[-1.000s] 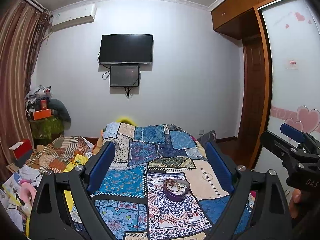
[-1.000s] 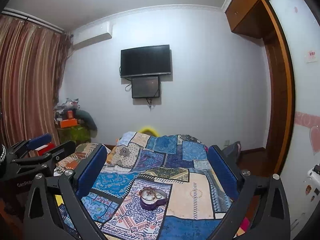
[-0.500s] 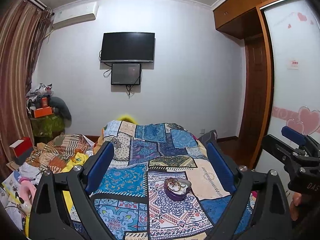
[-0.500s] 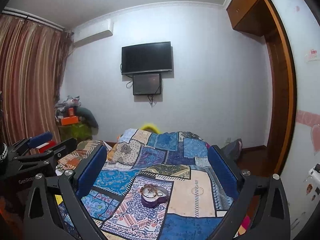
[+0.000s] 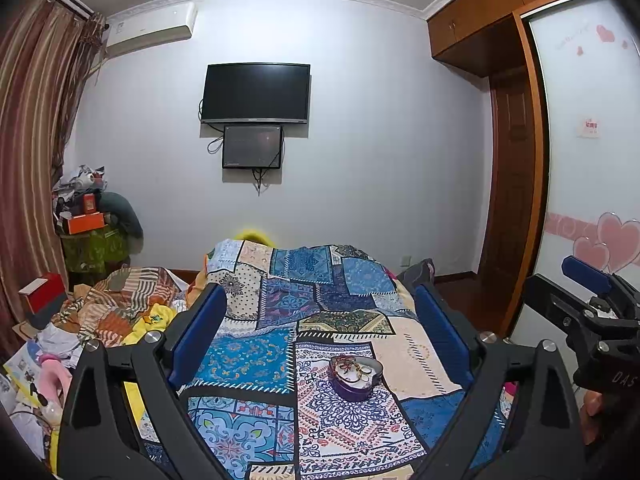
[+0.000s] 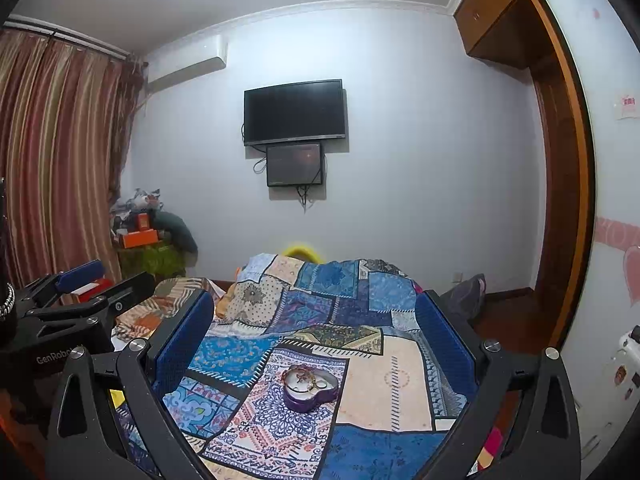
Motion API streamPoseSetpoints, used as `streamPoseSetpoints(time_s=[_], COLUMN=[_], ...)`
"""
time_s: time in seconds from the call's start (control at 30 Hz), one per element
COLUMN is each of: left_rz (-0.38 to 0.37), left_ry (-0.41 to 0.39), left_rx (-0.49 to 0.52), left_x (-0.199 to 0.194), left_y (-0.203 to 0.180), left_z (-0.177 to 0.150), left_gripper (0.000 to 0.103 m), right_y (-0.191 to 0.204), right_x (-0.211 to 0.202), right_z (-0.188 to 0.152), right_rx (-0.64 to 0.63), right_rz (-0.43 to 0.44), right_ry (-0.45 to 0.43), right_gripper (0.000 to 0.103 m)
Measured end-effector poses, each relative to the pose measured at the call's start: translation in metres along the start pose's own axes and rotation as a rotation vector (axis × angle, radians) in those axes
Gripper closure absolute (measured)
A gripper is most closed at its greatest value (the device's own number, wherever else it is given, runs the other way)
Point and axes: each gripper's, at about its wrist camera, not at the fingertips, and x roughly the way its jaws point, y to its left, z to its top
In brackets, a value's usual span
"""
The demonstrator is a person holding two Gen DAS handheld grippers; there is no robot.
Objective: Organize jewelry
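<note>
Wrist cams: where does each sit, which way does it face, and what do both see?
Left wrist: on the left gripper, facing forward over the patchwork bedspread toward the wall TV; own jaws wide open, right gripper at the right edge.
Right wrist: on the right gripper, same heading; own jaws wide open, left gripper at the left edge.
Shared: heart-shaped jewelry box on the bedspread, TV, curtains.

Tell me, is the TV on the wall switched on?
No, the TV screen is plain black, showing no picture.
</note>
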Motion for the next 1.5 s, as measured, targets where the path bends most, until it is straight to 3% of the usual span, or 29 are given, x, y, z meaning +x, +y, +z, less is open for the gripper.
streamPoseSetpoints(time_s=[1.5], left_rz=[-0.055], left_ry=[0.014], left_rx=[0.004], left_x=[0.0027], left_y=[-0.0053], left_z=[0.0010], left_gripper=[0.007], right_y=[-0.0057], right_x=[0.0039], right_z=[-0.0032], right_rx=[0.030], right_rz=[-0.006], right_ry=[0.016], right_gripper=[0.003])
